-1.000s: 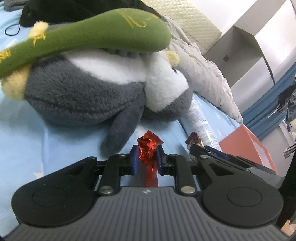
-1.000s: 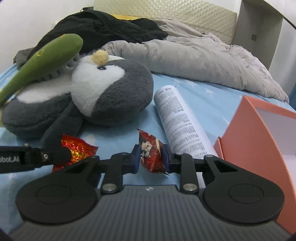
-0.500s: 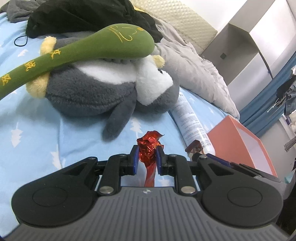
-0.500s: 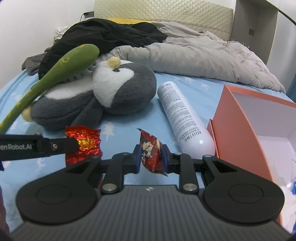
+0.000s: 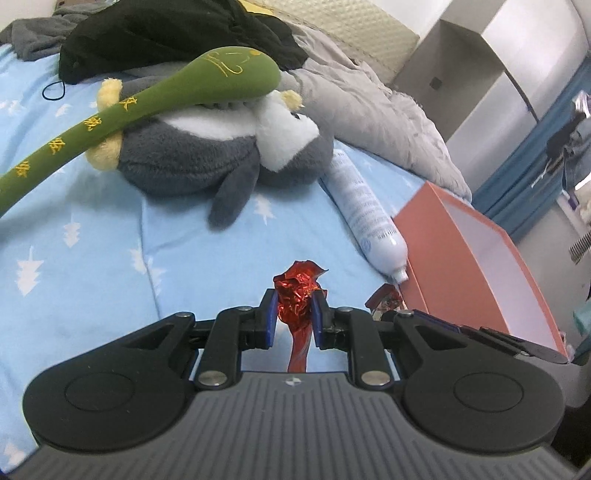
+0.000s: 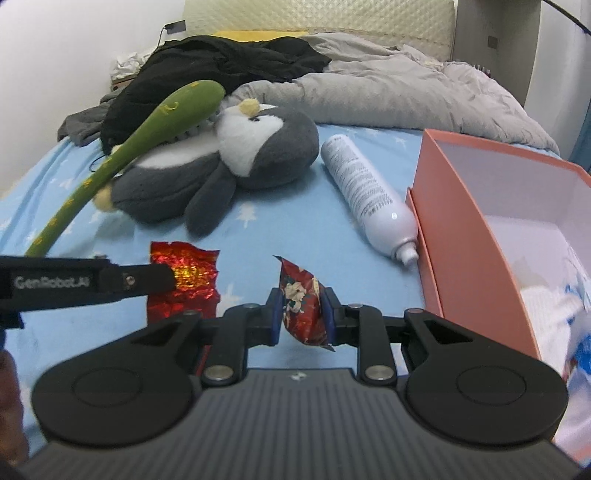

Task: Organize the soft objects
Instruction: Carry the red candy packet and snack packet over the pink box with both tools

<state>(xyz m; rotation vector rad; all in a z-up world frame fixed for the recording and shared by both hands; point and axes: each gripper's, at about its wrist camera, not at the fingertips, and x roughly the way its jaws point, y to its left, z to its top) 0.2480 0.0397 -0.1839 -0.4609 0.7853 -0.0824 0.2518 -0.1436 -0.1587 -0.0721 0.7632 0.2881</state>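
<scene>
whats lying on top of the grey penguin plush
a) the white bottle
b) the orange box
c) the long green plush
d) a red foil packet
c: the long green plush lies draped across the grey penguin plush, while the white bottle lies on the sheet beside it and the orange box stands further off.

1. You are in a home bedroom: a bed [image 6: 303,236] with a blue star-print sheet lies ahead of your claws.
2. Beyond it you see a rumpled grey duvet [image 6: 388,92], a heap of black clothes [image 6: 221,70] and a quilted headboard [image 6: 317,18].
3. A plush penguin [image 6: 229,162] lies on the sheet.
</scene>
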